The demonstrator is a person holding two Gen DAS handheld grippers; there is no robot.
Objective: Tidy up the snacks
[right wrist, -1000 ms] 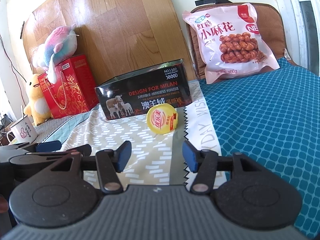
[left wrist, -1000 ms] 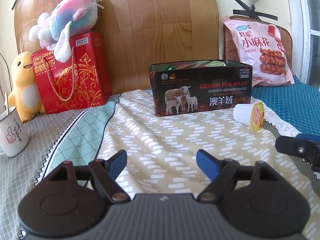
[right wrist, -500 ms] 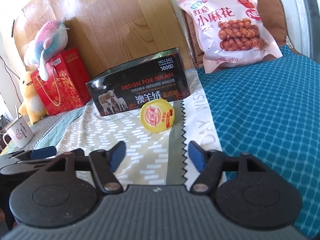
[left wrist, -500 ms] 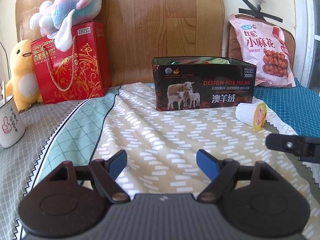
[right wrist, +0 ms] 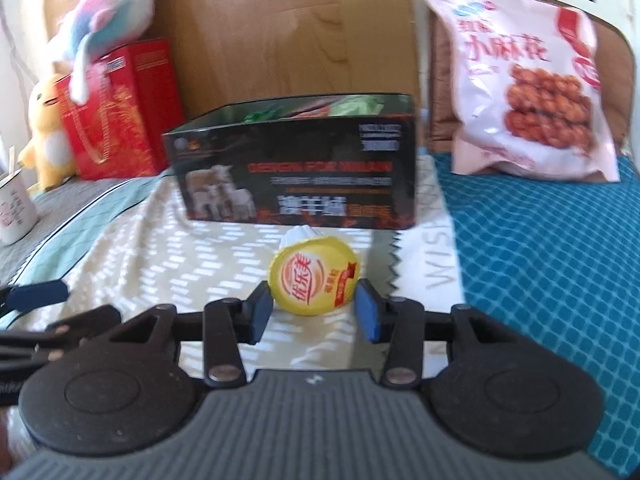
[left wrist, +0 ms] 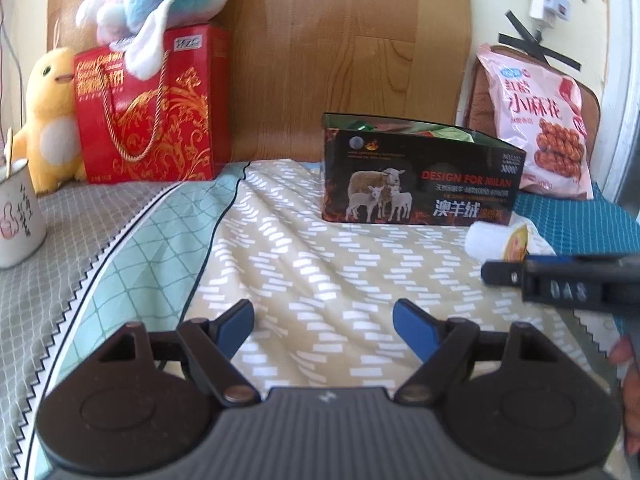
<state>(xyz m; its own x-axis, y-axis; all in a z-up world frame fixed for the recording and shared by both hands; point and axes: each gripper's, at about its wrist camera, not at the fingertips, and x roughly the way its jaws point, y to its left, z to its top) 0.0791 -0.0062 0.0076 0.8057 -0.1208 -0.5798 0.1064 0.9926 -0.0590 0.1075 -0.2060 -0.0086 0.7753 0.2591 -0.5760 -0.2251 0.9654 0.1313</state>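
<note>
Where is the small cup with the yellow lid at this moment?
In the right wrist view the yellow-lidded cup lies on its side between the right gripper pads, just before the black tin.

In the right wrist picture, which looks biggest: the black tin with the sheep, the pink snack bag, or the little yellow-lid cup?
1. Black tin
2. Pink snack bag, nearly as big, so that order is unsure
3. Yellow-lid cup, smallest though nearest the camera

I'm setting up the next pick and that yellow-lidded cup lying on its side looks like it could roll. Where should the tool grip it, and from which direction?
Grip the yellow-lidded cup across its round body just behind the lid rim, coming in level from the lid end. It lies on its side, lid facing the right tool, whose pads already flank it. The body tapers away, so the wide end seems the steadier hold.
</note>
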